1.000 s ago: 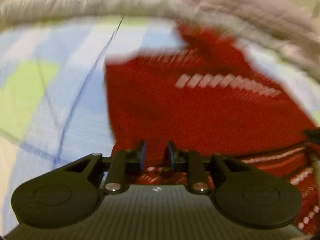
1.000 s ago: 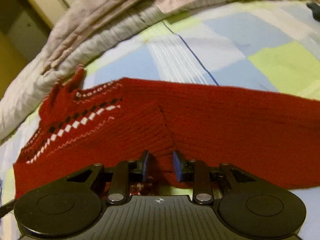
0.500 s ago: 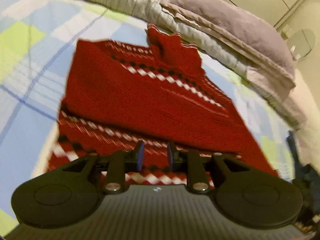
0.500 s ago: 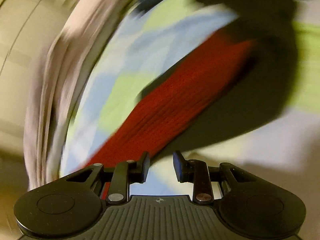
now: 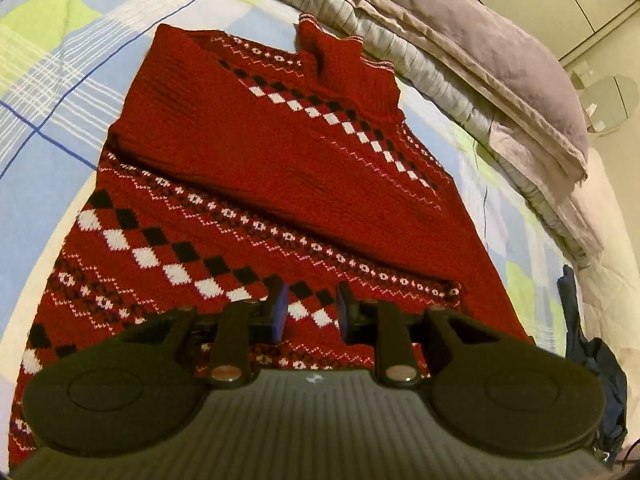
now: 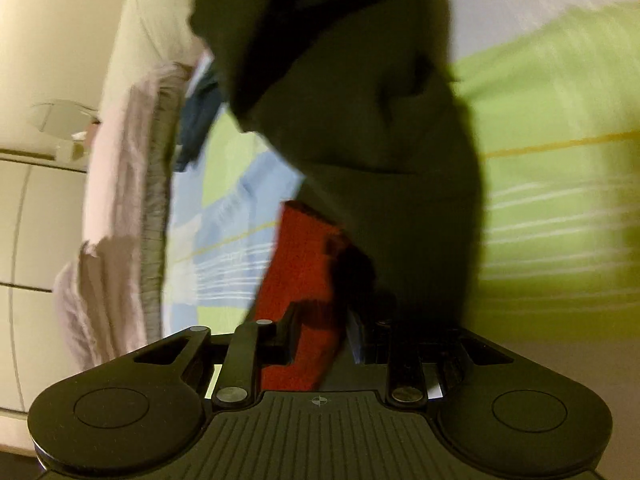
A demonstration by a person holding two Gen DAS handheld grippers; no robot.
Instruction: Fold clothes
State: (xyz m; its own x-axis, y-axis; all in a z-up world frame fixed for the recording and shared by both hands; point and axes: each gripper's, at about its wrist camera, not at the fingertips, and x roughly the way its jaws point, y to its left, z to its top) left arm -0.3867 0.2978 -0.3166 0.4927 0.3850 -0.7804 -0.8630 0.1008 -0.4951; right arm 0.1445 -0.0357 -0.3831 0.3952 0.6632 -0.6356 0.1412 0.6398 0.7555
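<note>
A moment ago my right gripper (image 6: pixel 320 334) faced the spread sweater; now, jaws closing on its red sleeve (image 6: pixel 298 280), it swings aside, while my left gripper (image 5: pixel 310 306) hangs parted, empty, over the sweater (image 5: pixel 256 160) ahead on the bed (image 5: pixel 48 128).

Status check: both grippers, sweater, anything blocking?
Left gripper open above sweater, holding nothing. Right gripper closing, red knit between jaws. Dark blurred shape fills right view; unidentifiable.
</note>
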